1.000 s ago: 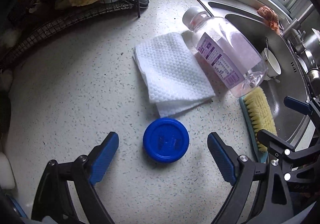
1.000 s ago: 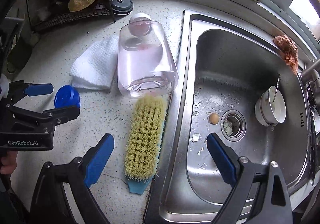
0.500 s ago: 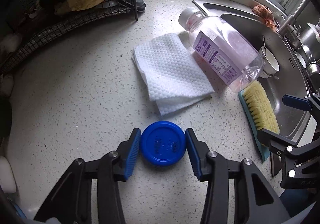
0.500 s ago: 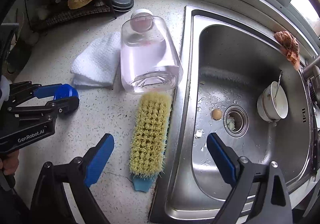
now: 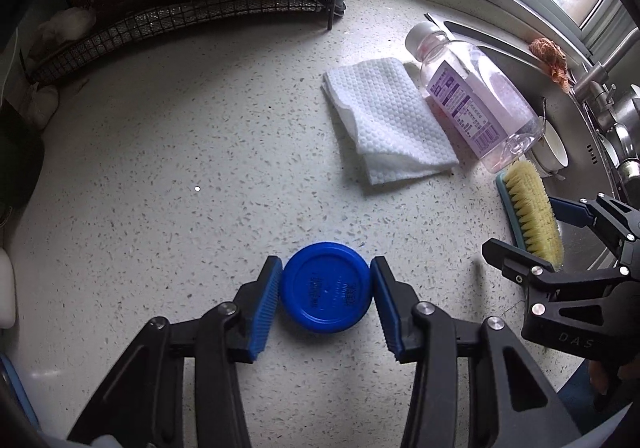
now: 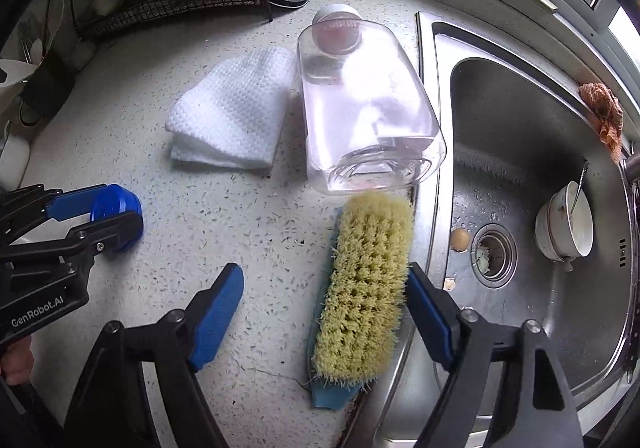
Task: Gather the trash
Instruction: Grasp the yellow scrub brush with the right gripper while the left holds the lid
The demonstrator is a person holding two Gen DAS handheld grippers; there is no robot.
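The blue cap point(image 5: 325, 287) lies flat on the speckled surface point(image 5: 160, 175), top face up, pinched between the two blue pads of the left tool point(image 5: 326, 298), which press against its opposite sides. Seen from the right wrist, the same cap sits at the left edge of the view, clamped in that tool. Beyond the cap, well apart from it, a folded white paper towel point(image 5: 386, 125) rests on the surface, and just beside the towel lies a clear plastic bottle point(image 5: 476, 103) on its side, with a purple label and its white lid pointing away toward the wall. A yellow-bristled scrub brush point(image 6: 366, 284) on a blue base lies bristles up just beside the bottle's bottom end, along the rim of the steel sink point(image 6: 520, 119). The right tool point(image 6: 326, 312) hangs above this brush with its pads spread wide and gripping nothing. Inside the sink stands a white cup point(image 6: 568, 228) with a spoon in it.
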